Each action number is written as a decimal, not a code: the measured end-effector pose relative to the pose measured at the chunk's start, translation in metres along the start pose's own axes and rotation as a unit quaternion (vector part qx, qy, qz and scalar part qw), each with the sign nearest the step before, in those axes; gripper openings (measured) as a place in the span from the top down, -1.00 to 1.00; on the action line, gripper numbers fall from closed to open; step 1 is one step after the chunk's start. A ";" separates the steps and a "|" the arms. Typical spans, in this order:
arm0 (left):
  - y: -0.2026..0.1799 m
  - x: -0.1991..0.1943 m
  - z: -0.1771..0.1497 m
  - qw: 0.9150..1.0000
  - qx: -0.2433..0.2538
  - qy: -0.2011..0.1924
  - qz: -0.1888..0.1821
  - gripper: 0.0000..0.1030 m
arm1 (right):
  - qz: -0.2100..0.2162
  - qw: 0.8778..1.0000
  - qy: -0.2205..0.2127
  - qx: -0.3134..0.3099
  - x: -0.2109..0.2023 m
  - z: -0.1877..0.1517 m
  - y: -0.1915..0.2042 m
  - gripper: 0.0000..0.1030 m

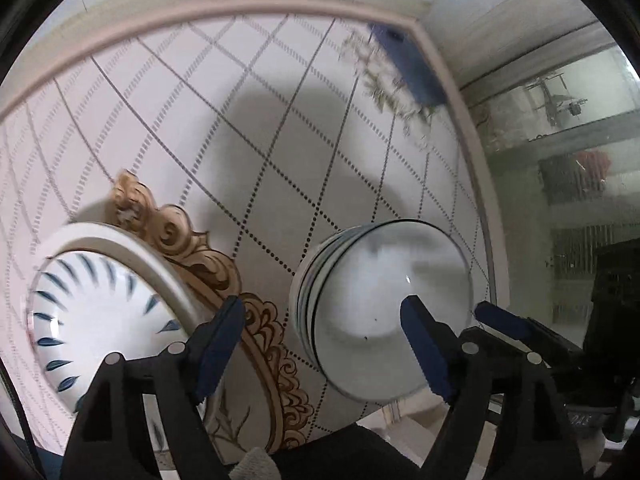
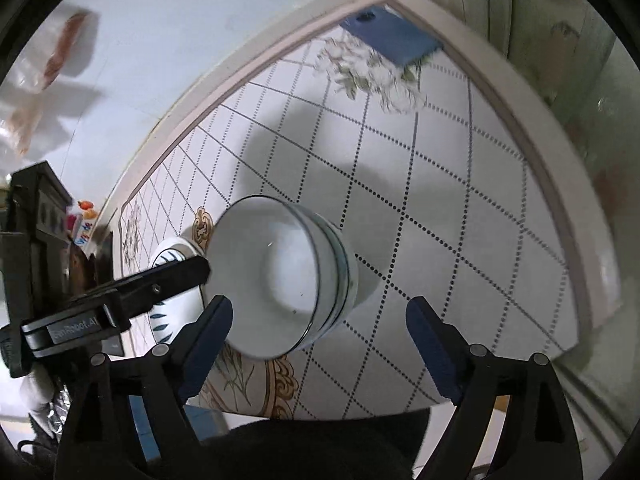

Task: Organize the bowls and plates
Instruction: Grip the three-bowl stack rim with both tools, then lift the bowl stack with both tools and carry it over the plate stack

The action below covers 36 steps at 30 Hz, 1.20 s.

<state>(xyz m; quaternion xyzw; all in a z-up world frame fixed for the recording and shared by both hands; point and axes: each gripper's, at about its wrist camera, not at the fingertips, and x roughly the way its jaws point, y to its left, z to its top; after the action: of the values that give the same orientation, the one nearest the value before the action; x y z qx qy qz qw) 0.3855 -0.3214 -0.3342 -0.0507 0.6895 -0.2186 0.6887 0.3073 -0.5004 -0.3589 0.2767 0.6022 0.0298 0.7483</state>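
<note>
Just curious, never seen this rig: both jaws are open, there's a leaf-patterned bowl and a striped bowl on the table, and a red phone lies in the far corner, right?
Nearly. The phone in the far corner is blue, not red, as the right wrist view shows. Both jaws are open, and the leaf-patterned bowl and striped bowl are there.

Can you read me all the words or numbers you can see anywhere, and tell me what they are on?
"SunRobot.AI", a little blurred, so I am not fully sure: on the grey label of the left hand-held gripper, seen from the right wrist.
Colourful packet at the left edge: lettering too blurred to read.
Bowls, table, blue phone: no words.
</note>
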 end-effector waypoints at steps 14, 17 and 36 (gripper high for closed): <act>0.015 0.054 0.011 0.997 -0.035 0.062 -0.043 -0.29 | 0.092 0.992 0.078 0.043 0.099 0.020 -0.032 -0.71; 0.012 0.056 0.011 0.995 -0.034 0.066 -0.064 -0.15 | 0.099 0.991 0.083 0.041 0.109 0.021 -0.031 -0.19; 0.024 0.016 0.010 0.999 -0.033 0.019 -0.030 -0.11 | 0.096 0.993 0.069 0.011 0.107 0.032 0.004 -0.16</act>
<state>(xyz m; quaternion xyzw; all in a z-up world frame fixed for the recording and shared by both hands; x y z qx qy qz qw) 0.4004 -0.3084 -0.3580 -0.0902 0.7074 -0.2175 0.6664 0.3670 -0.4686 -0.4478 0.3384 0.6231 0.1136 0.6959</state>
